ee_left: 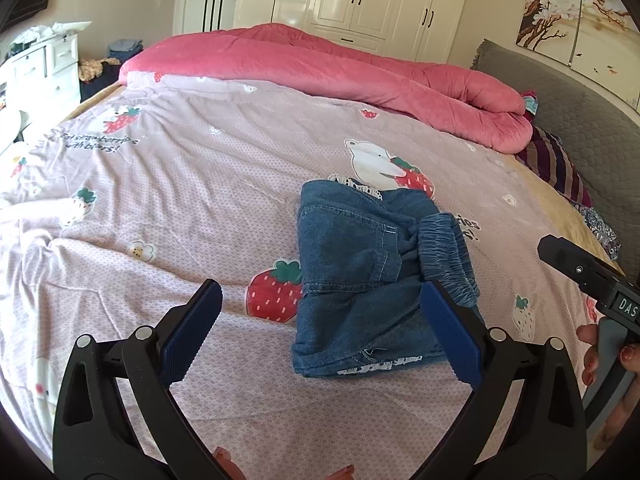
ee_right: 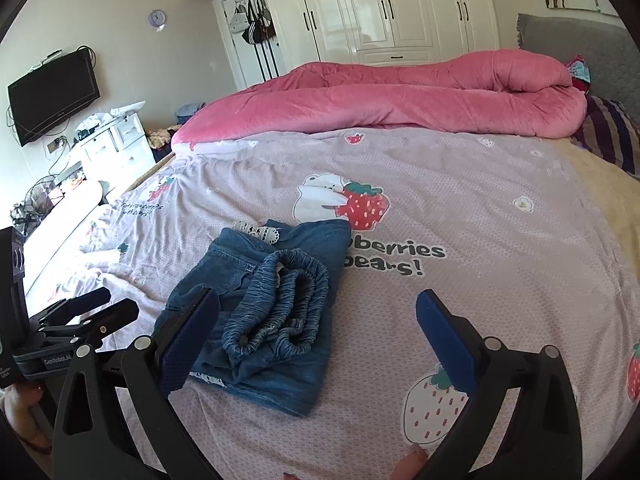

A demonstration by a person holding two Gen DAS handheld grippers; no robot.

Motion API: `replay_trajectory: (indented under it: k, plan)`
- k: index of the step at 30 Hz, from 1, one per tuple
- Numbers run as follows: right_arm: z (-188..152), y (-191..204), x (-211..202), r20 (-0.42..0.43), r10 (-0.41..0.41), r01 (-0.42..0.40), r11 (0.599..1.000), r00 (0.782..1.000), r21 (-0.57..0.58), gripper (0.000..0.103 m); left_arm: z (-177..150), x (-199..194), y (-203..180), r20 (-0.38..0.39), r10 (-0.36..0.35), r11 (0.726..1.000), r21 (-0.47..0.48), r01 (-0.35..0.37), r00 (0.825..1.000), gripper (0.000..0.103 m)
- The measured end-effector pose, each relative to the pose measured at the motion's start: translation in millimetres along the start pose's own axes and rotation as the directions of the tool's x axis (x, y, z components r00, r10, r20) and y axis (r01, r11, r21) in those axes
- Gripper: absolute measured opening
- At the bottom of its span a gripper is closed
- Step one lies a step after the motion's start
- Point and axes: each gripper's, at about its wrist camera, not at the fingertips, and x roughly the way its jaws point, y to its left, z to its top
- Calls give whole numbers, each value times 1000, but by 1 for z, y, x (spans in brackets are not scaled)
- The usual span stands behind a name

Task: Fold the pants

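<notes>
Denim pants folded square, elastic waistband ruched.

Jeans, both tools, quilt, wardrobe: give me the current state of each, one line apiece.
jeans: folded into a compact stack on the bedspread, elastic waistband on top, not held.
left tool: open, empty, above the bedspread.
right tool: open, empty.
pink quilt: bunched along the far side of the bed.
wardrobe: doors shut.

Pink quilt on strawberry-print sheet
</notes>
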Motion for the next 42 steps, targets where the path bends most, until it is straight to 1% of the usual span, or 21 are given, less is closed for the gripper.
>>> replay_trajectory:
  k: [6,12,18,26,33,37,42]
  plan:
    - [-1,2,-9,15,-18,18,1000,1000,-6,98,0,-10,-1,20,10,1000,5,-10,1000,93]
    - [-4,5,-20,22,-15,16,1000,1000,-19,98,-2,-21,-3,34,15,1000,15,-16,999,93]
    - [-14,11,-35,27,-7,8,999,1000,-36,98,-11,-34,-7,47,32,999,29,-33,998,93]
    - [-37,15,-55,17,3,-2,999,1000,-46,98,-37,-50,-11,39,47,998,47,-49,998,93]
    - [-63,20,-69,4,-9,9,998,1000,-63,98,-68,-65,-18,31,38,998,57,-40,999,93]
    - [-76,20,-77,11,-10,11,999,1000,-42,98,-84,-70,-22,21,22,998,56,-23,1000,93]
    - [-88,23,-82,10,-43,44,996,999,-74,98,-98,-73,-26,18,41,996,77,-42,999,93]
